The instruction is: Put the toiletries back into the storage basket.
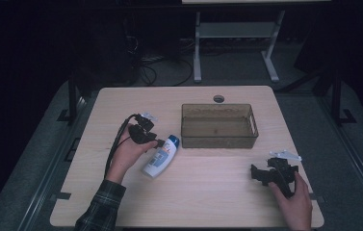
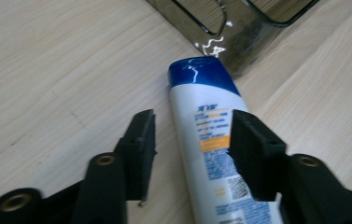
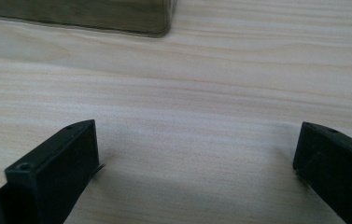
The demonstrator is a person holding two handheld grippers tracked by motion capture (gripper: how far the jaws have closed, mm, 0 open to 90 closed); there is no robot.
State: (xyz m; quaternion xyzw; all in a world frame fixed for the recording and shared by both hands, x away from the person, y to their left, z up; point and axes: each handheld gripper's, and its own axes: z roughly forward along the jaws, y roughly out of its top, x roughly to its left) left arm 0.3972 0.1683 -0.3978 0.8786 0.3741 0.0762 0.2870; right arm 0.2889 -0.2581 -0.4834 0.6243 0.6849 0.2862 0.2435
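Presently, your left gripper (image 2: 192,140) stood released over the bottle (image 2: 211,154), its long axis toward one o'clock.

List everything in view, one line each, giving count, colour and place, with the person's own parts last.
table: one, light wood, under everything.
bottle: one, white with a blue cap, lying on the table just left of the bin's near left corner.
bin: one, smoky clear plastic, upper middle of the table.
cable hole: one, grey, far edge of the table.
desk frame: one, white, on the floor behind.
left tool: one, black, jaws open either side of the bottle, right jaw over its label.
right tool: one, black, jaws wide open over bare wood.
hands: two, one per tool; plaid left sleeve.
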